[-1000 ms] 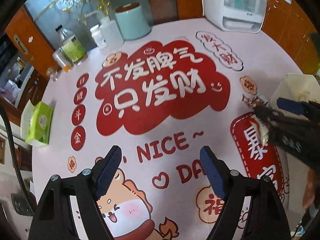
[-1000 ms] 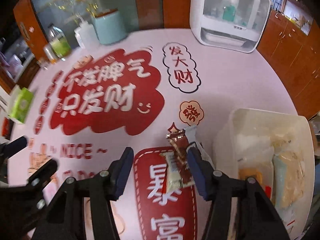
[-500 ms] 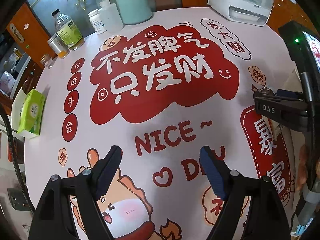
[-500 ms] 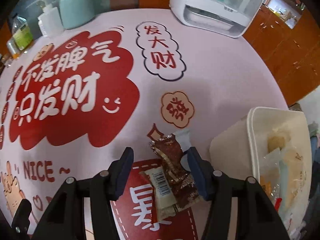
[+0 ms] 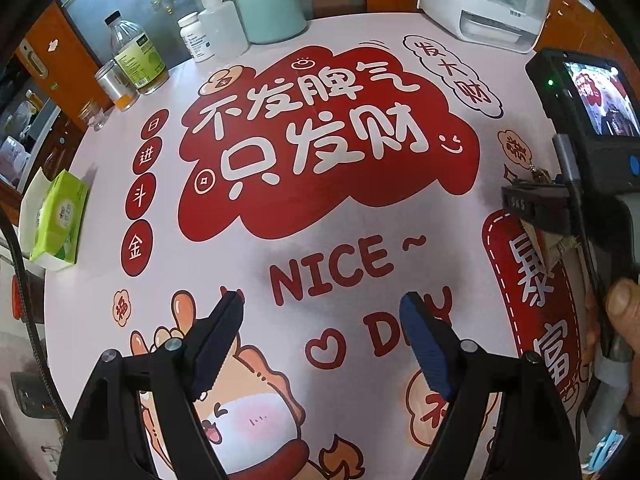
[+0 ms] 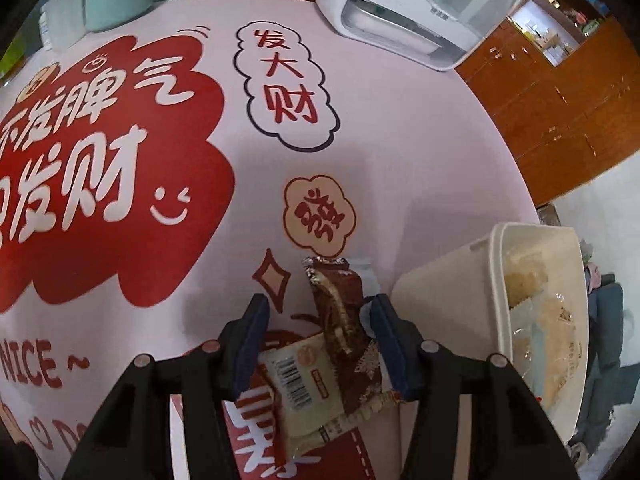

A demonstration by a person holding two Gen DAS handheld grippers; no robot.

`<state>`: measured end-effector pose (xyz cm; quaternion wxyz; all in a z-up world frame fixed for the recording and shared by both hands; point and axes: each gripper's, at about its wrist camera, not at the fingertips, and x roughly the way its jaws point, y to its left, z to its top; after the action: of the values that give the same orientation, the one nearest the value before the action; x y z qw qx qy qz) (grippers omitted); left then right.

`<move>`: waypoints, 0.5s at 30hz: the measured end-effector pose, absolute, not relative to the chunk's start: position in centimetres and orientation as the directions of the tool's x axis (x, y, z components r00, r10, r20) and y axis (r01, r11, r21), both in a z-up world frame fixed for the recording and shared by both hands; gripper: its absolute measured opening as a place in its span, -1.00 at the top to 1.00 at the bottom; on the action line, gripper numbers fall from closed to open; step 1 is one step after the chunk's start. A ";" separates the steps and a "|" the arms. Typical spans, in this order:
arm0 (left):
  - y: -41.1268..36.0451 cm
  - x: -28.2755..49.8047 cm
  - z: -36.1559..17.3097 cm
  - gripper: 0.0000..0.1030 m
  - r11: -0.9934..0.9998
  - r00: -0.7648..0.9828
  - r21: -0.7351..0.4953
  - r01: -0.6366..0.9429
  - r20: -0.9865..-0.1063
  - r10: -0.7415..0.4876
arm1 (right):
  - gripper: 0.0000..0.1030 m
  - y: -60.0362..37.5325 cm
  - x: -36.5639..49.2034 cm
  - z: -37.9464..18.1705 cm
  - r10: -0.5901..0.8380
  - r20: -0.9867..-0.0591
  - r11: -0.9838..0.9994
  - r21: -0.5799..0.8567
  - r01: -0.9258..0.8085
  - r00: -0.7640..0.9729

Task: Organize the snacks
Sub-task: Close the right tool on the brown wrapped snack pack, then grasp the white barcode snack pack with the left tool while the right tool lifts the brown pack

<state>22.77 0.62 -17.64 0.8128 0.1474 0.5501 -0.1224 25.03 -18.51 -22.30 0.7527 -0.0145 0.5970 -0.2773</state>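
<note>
**A:** What do my right jaws look like from your side?

**B:** I see the right gripper (image 6: 316, 342) with its jaws spread, one on each side of two snack packets lying on the tablecloth (image 6: 420, 152). I can't tell whether the pads (image 6: 250, 332) touch either wrapper. The brown snack packet (image 6: 340, 312) runs lengthwise between the jaws and partly overlaps the cream snack packet (image 6: 302, 388), whose barcode faces up.

**A:** And my left?

**B:** The left gripper (image 5: 320, 344) is spread wide with nothing between its jaws, above the cartoon print on the cloth, well apart from the packets.

**A:** Where is the container?

**B:** The white bin (image 6: 496, 280) stands just to the right of my right jaw, near the table's edge. Clear-wrapped snacks (image 6: 552, 320) lie inside it.

**A:** Anything further out?

**B:** From the left view I see the right gripper's body and its small lit screen (image 5: 600, 100) at the frame's right edge, with a thumb (image 5: 622, 312) below it. At the far side of the table stand a white appliance (image 5: 484, 4), a mint canister (image 5: 268, 8), a white squeeze bottle (image 5: 222, 28) and a glass bottle with a green label (image 5: 136, 60). A green tissue pack (image 5: 60, 216) sits at the left edge.
</note>
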 end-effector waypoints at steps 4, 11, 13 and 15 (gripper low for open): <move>0.9 22.6 -17.5 -0.55 0.927 0.363 0.102 0.360 -0.931 -0.039 | 0.53 -19.5 24.6 -21.6 -0.411 -0.897 0.849 -0.311 0.427 0.163; 0.4 22.3 -17.6 -0.55 0.927 0.352 0.081 0.367 -0.934 -0.058 | 0.54 -19.8 22.1 -20.5 -0.185 -0.961 0.900 -0.081 0.429 0.207; -0.2 22.1 -17.6 -0.55 0.923 0.348 0.072 0.379 -0.935 -0.070 | 0.56 -20.5 20.9 -20.3 -0.075 -0.971 0.899 0.032 0.436 0.226; -1.1 21.8 -17.6 -0.55 0.915 0.338 0.062 0.398 -0.937 -0.083 | 0.59 -21.0 19.7 -20.2 0.006 -0.971 0.892 0.113 0.438 0.239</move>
<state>21.82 -1.06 -17.64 0.8057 0.1418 0.5554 -0.1495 19.73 -20.99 -20.21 0.7650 0.1848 0.6006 -0.1412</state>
